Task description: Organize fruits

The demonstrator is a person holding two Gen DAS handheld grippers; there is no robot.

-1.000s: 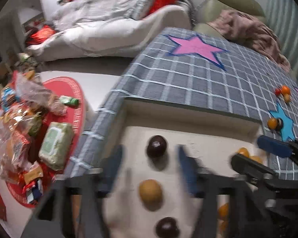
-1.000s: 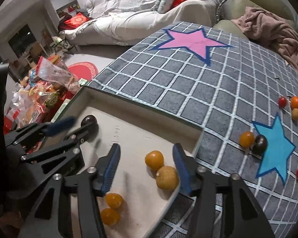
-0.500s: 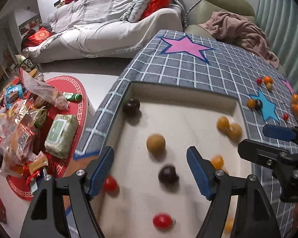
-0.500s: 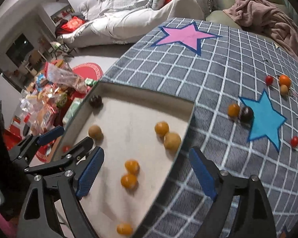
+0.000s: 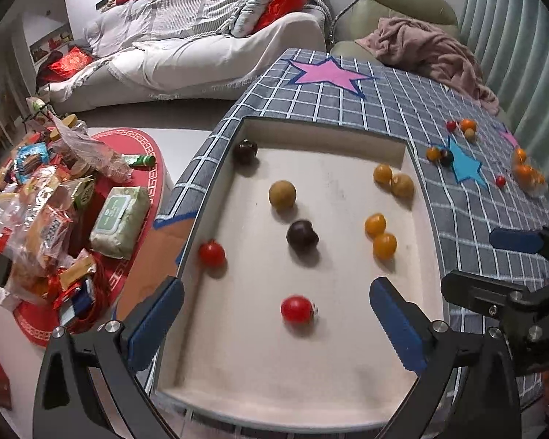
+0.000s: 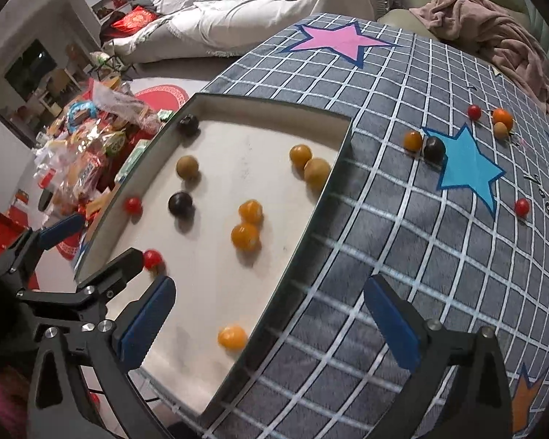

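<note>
A shallow beige tray on a grey checked cloth holds several small fruits: orange ones, dark plums, brown ones and red tomatoes. More fruits lie loose on the cloth near a blue star. My left gripper is open and empty above the tray's near end. My right gripper is open and empty over the tray's right rim.
The cloth carries a pink star. A clear container with orange fruits stands at the far right. Snack packets crowd a red stool to the left. A sofa stands behind.
Both grippers have pulled back and up from the tray, so more of it and its fruits shows. Both sets of jaws have opened wider.
</note>
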